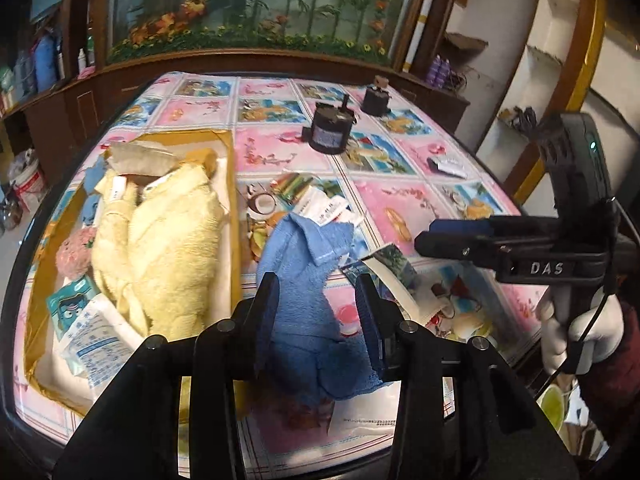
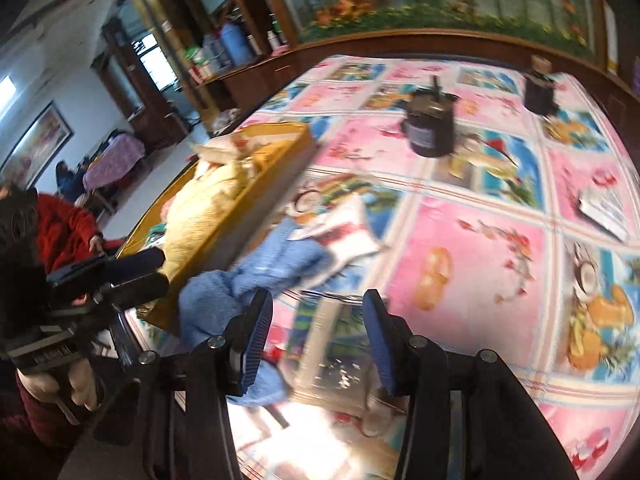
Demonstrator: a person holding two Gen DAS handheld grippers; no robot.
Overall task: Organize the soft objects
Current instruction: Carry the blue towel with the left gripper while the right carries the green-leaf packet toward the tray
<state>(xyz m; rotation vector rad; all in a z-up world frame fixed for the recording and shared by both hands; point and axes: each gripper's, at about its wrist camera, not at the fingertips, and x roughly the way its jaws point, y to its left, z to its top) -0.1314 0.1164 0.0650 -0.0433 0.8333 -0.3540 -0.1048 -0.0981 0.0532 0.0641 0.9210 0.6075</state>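
Blue towel (image 1: pixel 308 280) outside cardboard box (image 1: pixel 234 184) — yellow towels (image 1: pixel 168 248), seemingly packets inside.

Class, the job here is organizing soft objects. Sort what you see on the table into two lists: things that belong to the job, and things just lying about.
Belongs to the job:
blue towel
yellow towels
cardboard box
pink knitted item

Just lying about:
two black canisters
open booklet
small white packet
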